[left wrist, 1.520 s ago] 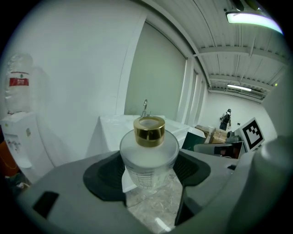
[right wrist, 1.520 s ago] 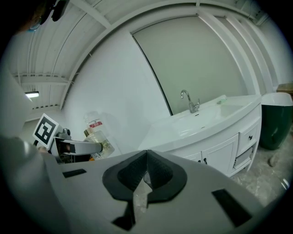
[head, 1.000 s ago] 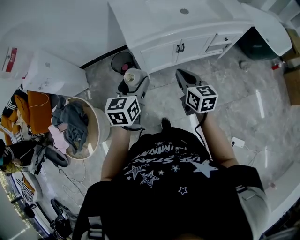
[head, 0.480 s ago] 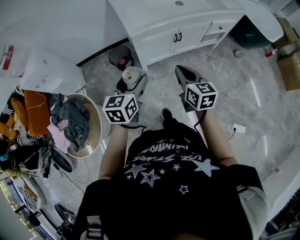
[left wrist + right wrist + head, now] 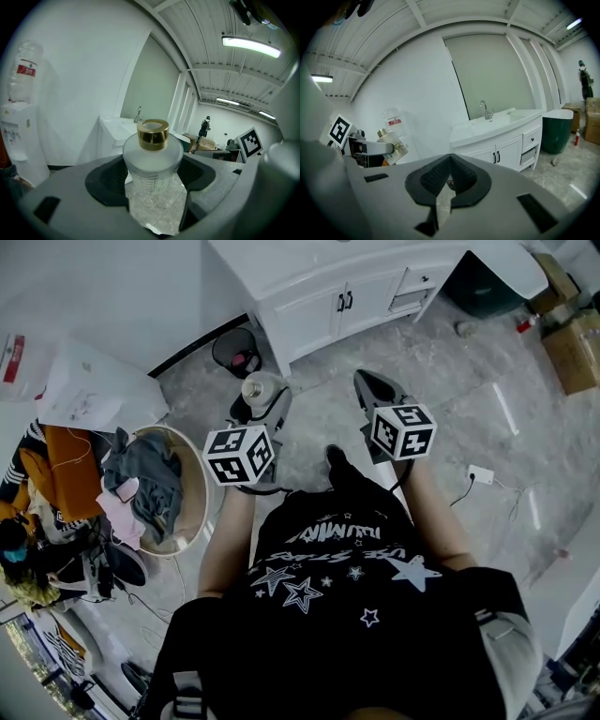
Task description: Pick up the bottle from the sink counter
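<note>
A frosted clear bottle (image 5: 153, 157) with a gold cap stands upright between the jaws of my left gripper (image 5: 153, 174), which is shut on its body. From the head view the bottle (image 5: 262, 389) shows cap-up in the left gripper (image 5: 266, 401), over the floor and short of the white sink counter (image 5: 309, 268). My right gripper (image 5: 373, 387) is level with it on the right, shut with nothing in it; its dark pads (image 5: 449, 174) meet. The right gripper view also shows the held bottle (image 5: 396, 148) at the left and the sink counter (image 5: 497, 124) with its tap ahead.
A round basket (image 5: 197, 486) of clothes sits on the floor at my left, near a white water dispenser (image 5: 89, 381). A black bin (image 5: 234, 351) stands by the cabinet's corner. A dark green tub (image 5: 487, 282) and cardboard boxes (image 5: 572, 352) lie at the right. A white socket strip (image 5: 480, 474) lies on the marble floor.
The sink counter has slid toward the top of the head view, so I stand farther from it. Both grippers keep their hold and spacing.
</note>
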